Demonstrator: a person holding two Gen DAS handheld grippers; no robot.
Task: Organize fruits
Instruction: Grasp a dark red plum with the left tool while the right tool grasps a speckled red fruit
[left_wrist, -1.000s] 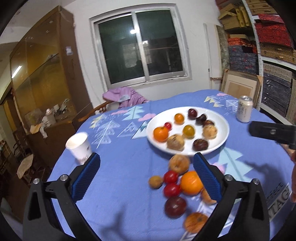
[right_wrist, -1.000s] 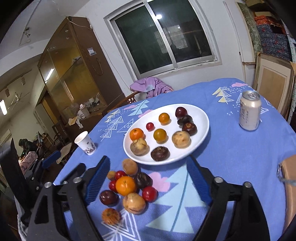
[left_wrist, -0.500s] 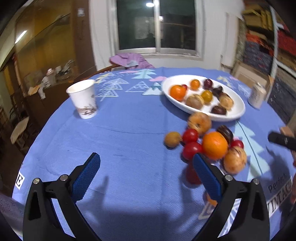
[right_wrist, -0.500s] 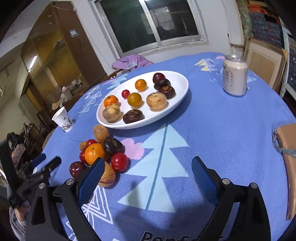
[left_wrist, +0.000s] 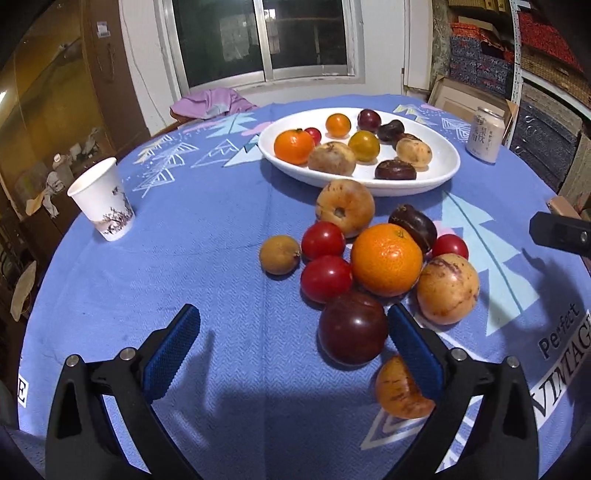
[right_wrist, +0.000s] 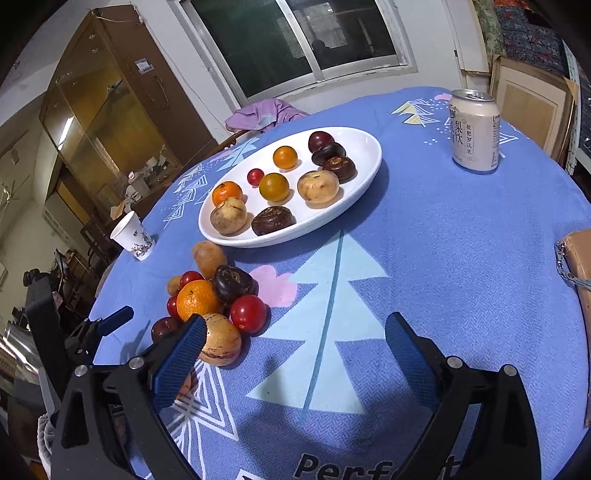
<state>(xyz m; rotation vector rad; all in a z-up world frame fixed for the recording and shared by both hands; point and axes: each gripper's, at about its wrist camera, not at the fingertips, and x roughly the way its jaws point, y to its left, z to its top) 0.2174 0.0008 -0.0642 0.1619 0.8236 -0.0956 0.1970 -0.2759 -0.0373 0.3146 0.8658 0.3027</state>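
Observation:
A white oval plate holding several fruits stands at the far side of the blue tablecloth. In front of it lies a loose pile: an orange, red tomatoes, a dark plum and speckled yellow fruits. My left gripper is open and low over the cloth; the dark plum lies just inside its right finger, untouched by the left one. My right gripper hovers right of the pile with its jaws opening and only cloth between them. The same plate and orange show in the right wrist view.
A paper cup stands at the left of the table and a drink can at the far right. A tan pouch lies at the right edge. A chair with purple cloth sits behind the table.
The left gripper has sunk and tipped down toward the loose pile, so the dark plum now sits between its fingers. The right gripper has dipped slightly and its jaws stand wider.

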